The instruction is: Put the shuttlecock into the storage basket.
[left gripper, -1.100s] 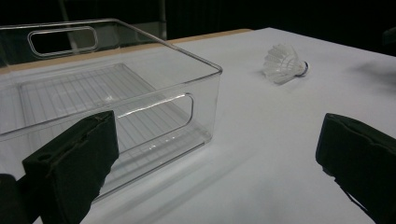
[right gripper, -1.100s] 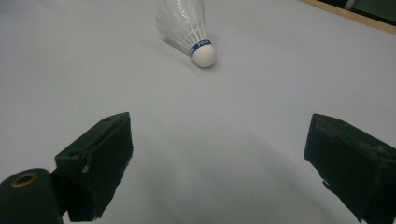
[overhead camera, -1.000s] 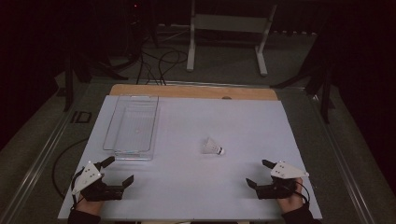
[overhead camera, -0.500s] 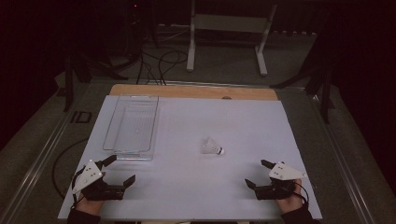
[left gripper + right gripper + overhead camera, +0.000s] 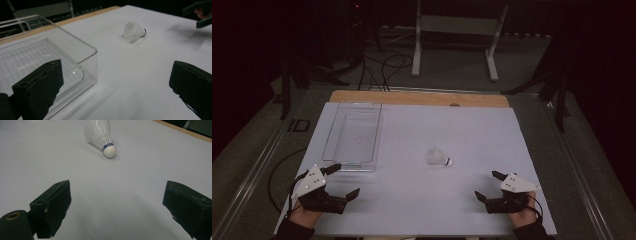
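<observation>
A white feathered shuttlecock (image 5: 439,157) with a blue-banded cork tip is laid on its side mid-counter, right of a clear tray (image 5: 353,136). Both the left hand-held gripper (image 5: 344,180) and right hand-held gripper (image 5: 487,185) are held wide open and empty near the counter's near edge.

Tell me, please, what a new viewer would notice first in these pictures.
First, the white shuttlecock, lying on its side near the middle of the white table. Next, the clear plastic bin, which stands at the table's left. The left gripper and right gripper wait open at the near edge.
</observation>
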Demonstrator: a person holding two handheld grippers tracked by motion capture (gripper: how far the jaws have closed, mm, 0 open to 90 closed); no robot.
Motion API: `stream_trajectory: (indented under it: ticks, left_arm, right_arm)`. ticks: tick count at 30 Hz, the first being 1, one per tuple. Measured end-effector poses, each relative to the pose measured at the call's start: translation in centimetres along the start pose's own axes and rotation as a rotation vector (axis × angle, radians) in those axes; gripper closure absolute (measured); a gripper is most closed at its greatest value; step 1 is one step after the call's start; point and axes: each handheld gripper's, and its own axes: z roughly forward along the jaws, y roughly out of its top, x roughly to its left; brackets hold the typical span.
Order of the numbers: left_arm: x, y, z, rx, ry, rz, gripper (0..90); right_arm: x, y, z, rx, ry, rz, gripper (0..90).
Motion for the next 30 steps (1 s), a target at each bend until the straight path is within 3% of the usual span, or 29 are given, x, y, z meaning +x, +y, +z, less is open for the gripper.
stream_trajectory:
  ticks: [8, 22, 30]
  left_arm:
    - [-0.2, 1.3, 0.8, 0.124, -0.082, 0.036, 0.1]
    - [-0.1, 3.2, 2.0, 0.313, -0.145, 0.075, 0.1]
    - [-0.2, 3.7, 2.9, 0.395, -0.176, 0.083, 0.0]
  right_arm:
    - [0.1, 0.1, 0.1, -0.001, 0.008, 0.0, 8.0]
    - [0.1, 0.2, 0.0, -0.005, 0.021, 0.004, 8.0]
    - [0.1, 0.2, 0.0, -0.006, 0.021, 0.005, 8.0]
